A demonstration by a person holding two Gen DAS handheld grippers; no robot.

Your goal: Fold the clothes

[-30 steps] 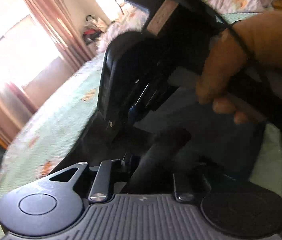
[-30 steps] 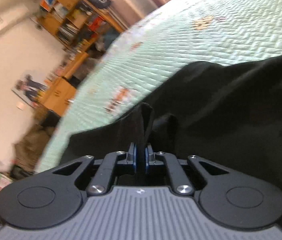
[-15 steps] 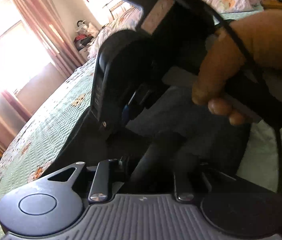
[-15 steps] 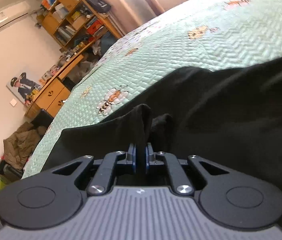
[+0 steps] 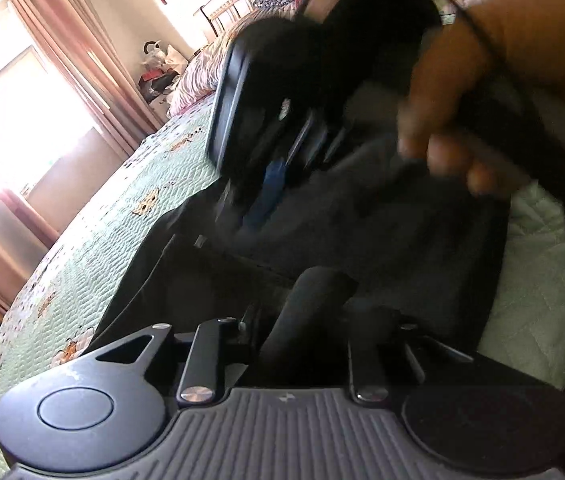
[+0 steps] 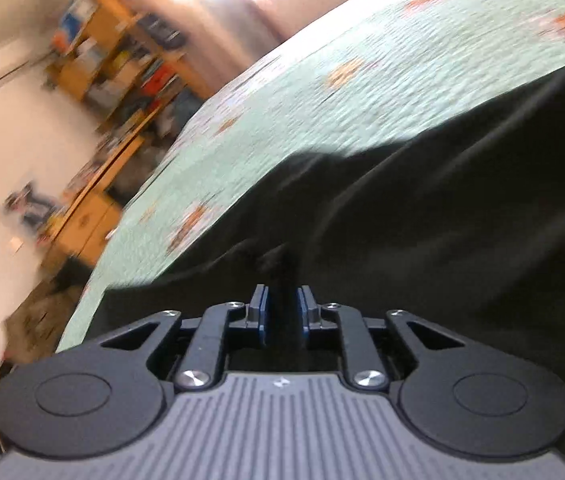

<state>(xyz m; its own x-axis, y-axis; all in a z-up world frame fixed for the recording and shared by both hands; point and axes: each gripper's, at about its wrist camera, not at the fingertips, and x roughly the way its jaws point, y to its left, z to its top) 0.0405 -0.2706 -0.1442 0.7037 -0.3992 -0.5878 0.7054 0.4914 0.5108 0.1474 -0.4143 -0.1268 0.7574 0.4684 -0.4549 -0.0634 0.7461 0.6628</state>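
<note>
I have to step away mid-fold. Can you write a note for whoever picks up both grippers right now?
Left gripper: seems clamped on a raised fold of the black garment.
Right gripper: jaws have just been opening; the fabric between the pads looks released.
Garment: on the green bedspread, rumpled.
Done: unclear how many folds.
Left: probably free the left side, smooth the garment, finish folding.

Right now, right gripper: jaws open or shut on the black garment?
Open, just parted. In the right wrist view the right gripper shows gaps between its blue pads and the strip of black garment running between them.
</note>
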